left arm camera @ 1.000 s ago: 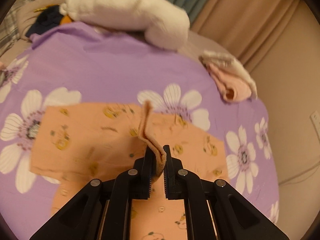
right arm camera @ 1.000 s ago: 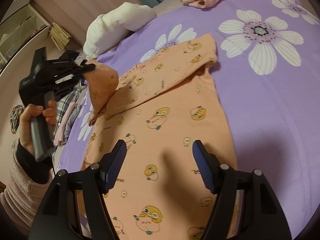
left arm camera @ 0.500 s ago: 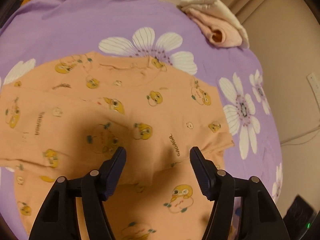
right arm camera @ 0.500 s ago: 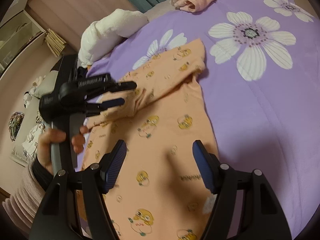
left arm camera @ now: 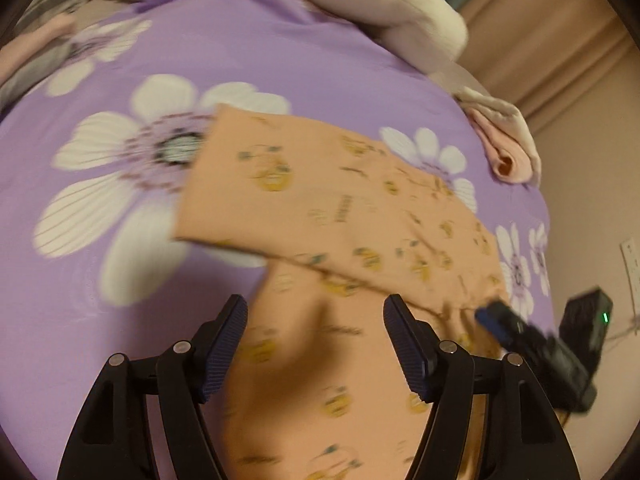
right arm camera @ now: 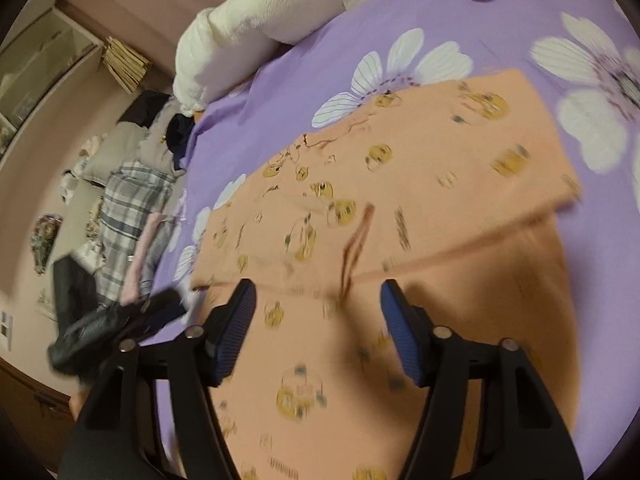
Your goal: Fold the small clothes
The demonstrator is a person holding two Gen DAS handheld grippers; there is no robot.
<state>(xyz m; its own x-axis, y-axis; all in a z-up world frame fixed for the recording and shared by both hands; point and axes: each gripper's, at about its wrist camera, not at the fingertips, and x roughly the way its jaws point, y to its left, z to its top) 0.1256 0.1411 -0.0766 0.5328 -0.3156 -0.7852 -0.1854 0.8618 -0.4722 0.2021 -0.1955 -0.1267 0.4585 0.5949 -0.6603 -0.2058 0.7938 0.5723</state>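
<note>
On the purple flowered bedspread (left arm camera: pixel 280 60) lay the orange shirt (left arm camera: pixel 340 208), a sleeve folded across it. Left gripper (left arm camera: pixel 316 344) hung over it, fingers spread, nothing pinched. Right gripper's (right arm camera: pixel 318 330) fingers, closing a bit, also held nothing.

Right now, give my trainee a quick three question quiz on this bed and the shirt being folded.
1. True or false: the left gripper is pinching the orange shirt.
2. Multiple choice: what lies across the shirt's body? A) a folded-over sleeve B) a towel C) a pillow
3. Fill in: the purple bedspread is printed with white ____.

Key:
1. False. Its jaws have just opened and stand apart above the cloth; the right gripper also holds nothing, though its jaws have just been closing.
2. A
3. flowers
</note>
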